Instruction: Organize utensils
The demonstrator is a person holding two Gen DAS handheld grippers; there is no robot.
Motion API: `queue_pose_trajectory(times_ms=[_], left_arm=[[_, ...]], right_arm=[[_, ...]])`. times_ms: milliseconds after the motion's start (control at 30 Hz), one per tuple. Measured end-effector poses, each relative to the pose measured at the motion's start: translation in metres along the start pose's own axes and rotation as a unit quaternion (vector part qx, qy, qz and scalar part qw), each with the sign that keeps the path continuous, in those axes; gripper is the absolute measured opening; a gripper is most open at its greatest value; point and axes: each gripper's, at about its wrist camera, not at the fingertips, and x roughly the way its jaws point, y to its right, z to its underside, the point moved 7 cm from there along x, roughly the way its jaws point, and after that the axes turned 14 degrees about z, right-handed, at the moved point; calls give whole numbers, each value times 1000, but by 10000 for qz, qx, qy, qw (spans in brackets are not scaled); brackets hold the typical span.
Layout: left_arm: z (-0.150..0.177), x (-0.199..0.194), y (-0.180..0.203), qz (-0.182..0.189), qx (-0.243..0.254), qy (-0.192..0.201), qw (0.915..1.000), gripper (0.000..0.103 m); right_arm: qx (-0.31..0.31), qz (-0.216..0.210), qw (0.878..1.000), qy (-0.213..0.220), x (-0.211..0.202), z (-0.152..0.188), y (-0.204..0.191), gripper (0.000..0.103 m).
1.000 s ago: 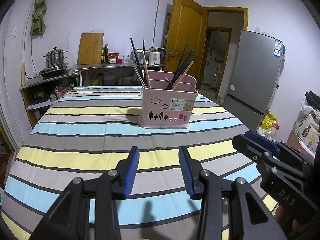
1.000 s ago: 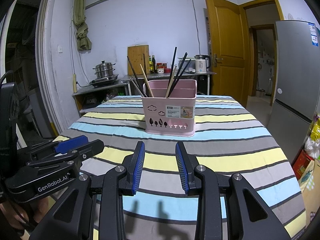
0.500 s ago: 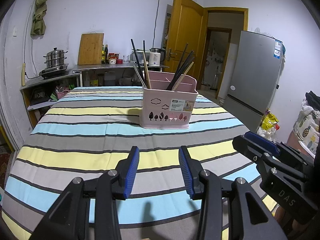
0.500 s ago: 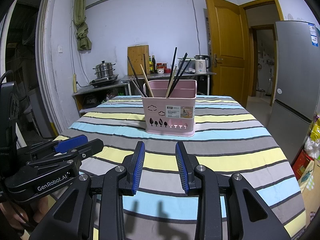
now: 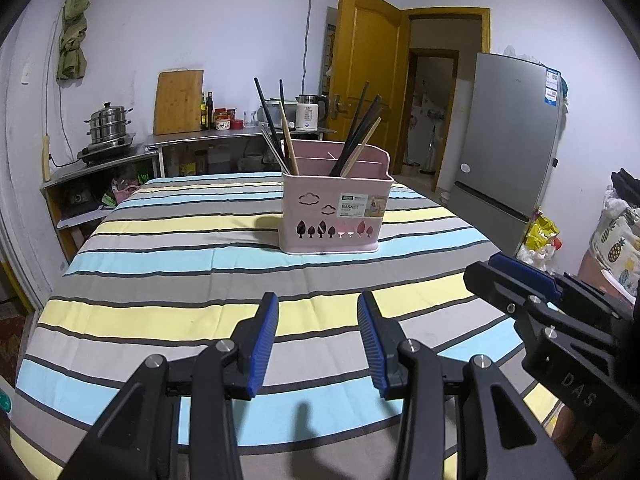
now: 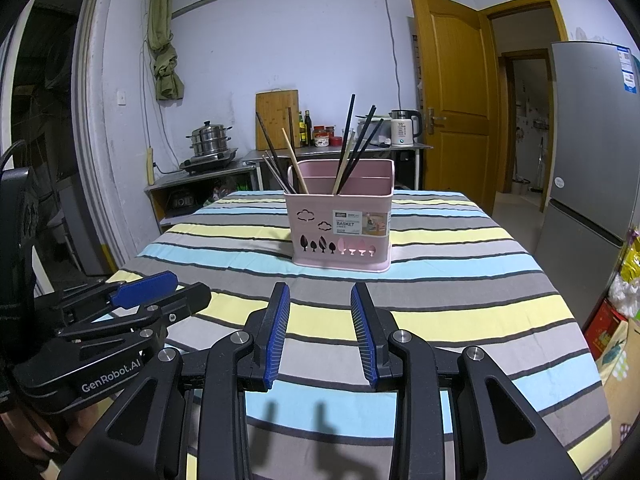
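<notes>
Straight ahead of both grippers, well apart from their tips, the pink utensil basket (image 6: pixel 340 226) stands upright on the striped bench (image 6: pixel 440 292), and that is where I judge the work to be. It holds two bunches of chopsticks: a left bunch (image 6: pixel 282 158) fanning out toward the left rim and a right bunch (image 6: pixel 354 148) leaning up and to the right, dark sticks mixed with pale wooden ones in each; I cannot tell which inner compartment each bunch sits in. My right gripper (image 6: pixel 319 332) hangs over the near stripes with its jaws partly open and nothing between the blue pads (image 6: pixel 276 336). My left gripper (image 5: pixel 318 340) does the same just beside it, gapped a little wider and likewise empty; each shows in the other's view at the near edge. No loose utensil lies on the cloth that I can see, so I take the step to be sorting what is already in the basket. To do it well I would bring one gripper in above the rim, line the pads up with a single stick high on its shaft, and close gently so neighbours are not dragged along. The other gripper could steady the basket wall, since the light plastic may slide or tip on the cloth.
</notes>
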Motion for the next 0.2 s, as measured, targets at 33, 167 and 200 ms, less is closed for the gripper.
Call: queue_pose_trajectory(times_ms=[33, 167, 200], left_arm=[[0, 0, 0, 3, -12, 8, 10000, 43], [-1, 0, 0, -5, -25, 27, 10000, 43], [0, 0, 0, -10, -28, 34, 10000, 43]], right_arm=[[-1, -2, 10000, -1, 0, 0, 0, 33], [-1, -1, 10000, 7, -1, 0, 0, 33], [-1, 0, 10000, 7, -2, 0, -1, 33]])
